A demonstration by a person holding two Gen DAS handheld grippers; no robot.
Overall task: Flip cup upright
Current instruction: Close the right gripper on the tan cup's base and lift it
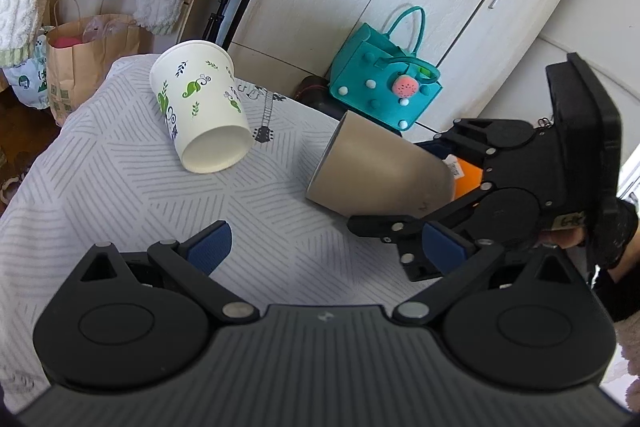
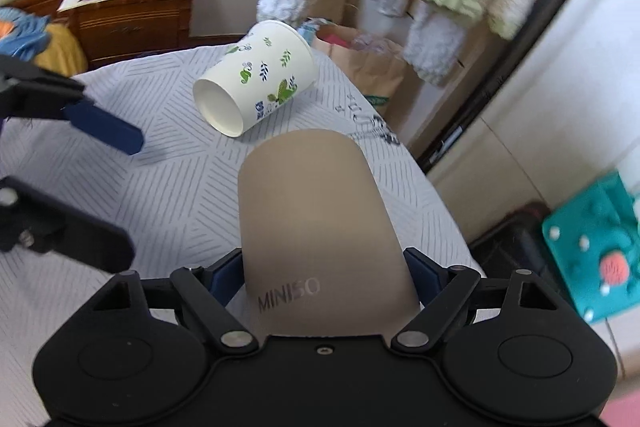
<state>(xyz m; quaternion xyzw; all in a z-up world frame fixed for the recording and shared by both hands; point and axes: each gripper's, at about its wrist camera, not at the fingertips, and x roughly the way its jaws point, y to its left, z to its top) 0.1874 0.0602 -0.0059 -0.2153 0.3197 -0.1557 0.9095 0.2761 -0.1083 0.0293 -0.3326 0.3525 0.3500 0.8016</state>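
Observation:
A tan metal cup marked MINISO is held on its side by my right gripper, which is shut on its base end; its mouth points away. In the left wrist view the same tan cup is tilted just above the table, with the right gripper behind it. A white paper cup with green leaf prints lies on its side on the table, its base toward me; it also shows in the right wrist view. My left gripper is open and empty, low over the table in front of both cups.
The table has a white cloth with grey stripes. A teal bag stands on the floor past the far edge, before white cupboards. Brown paper bags and hanging towels are at the left. A wooden cabinet stands behind.

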